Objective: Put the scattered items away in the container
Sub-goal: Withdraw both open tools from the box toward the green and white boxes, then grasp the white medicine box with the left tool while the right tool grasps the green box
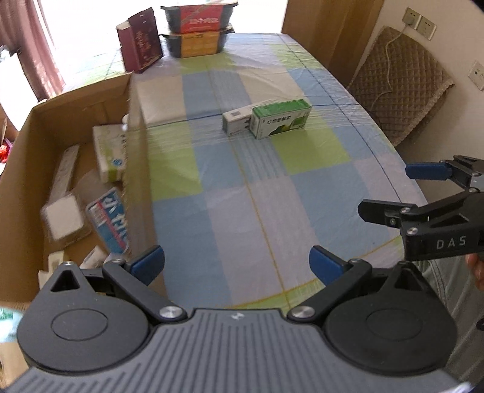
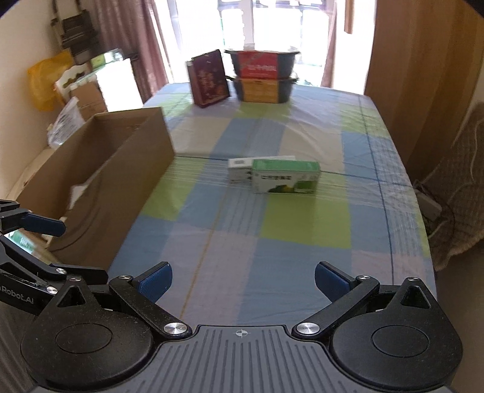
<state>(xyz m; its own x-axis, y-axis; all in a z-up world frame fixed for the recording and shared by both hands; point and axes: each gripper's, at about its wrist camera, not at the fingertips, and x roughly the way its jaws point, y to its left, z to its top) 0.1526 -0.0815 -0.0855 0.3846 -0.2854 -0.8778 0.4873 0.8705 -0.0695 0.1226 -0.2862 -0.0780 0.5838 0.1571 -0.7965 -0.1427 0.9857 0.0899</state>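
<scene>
Green box [image 2: 286,177] lies on the table well ahead of both spread, empty hand-held grippers, left [image 1: 236,265] and right [image 2: 243,281].

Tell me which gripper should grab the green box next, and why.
Probably right. The right gripper is open and empty with the green box almost straight ahead; the left gripper, also open, sits beside the cardboard box.

- I am in a home, at a dining table [image 2: 302,121] under a checked cloth.
- Curtains [image 2: 127,36] and a bright window fill the top of my right view.
- A padded chair [image 1: 399,81] and wall sockets [image 1: 419,19] sit upper right in my left view.
</scene>
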